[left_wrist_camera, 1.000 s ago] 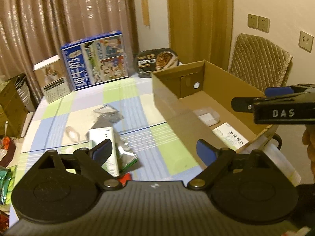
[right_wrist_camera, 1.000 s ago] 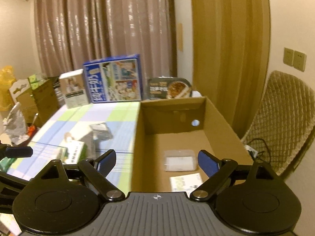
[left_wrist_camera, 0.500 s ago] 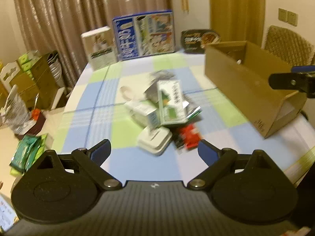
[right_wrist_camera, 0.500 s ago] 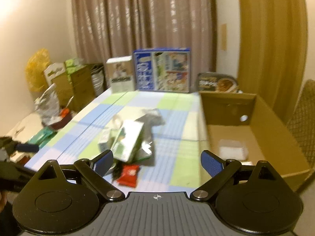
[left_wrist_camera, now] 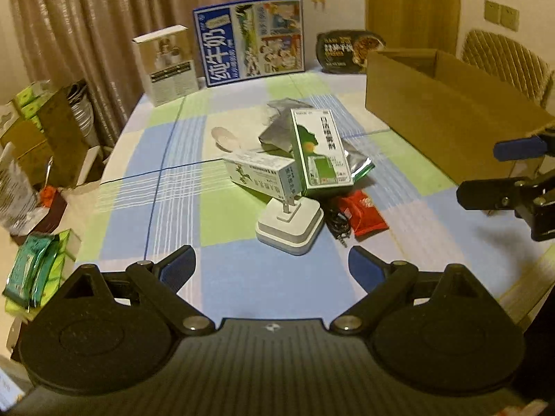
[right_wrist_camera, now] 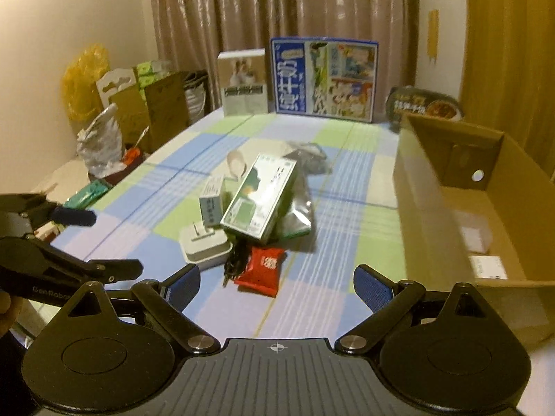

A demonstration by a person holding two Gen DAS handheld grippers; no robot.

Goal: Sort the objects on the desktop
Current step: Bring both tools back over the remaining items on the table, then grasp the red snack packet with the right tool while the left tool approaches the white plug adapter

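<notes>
Both my tools, left tool (left_wrist_camera: 272, 266) and right tool (right_wrist_camera: 276, 286), are spread wide with nothing in them. Progress check: the cardboard box (right_wrist_camera: 426, 204) at 3 o'clock has a couple of small white items inside. The pile is untouched mid-surface: green box (right_wrist_camera: 258, 197), white charger (right_wrist_camera: 204, 244), red packet (right_wrist_camera: 263, 268), foil pouch (left_wrist_camera: 357, 164). I'd say mostly left to do.

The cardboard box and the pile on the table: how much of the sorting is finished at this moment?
Only a start. The cardboard box already holds two small white items. Nothing is in hand: the left gripper and right gripper both hover with jaws open and nothing between them. Left on the table: the green medicine box, the white carton, the white charger, the red packet, a black cable and a silver pouch.
</notes>
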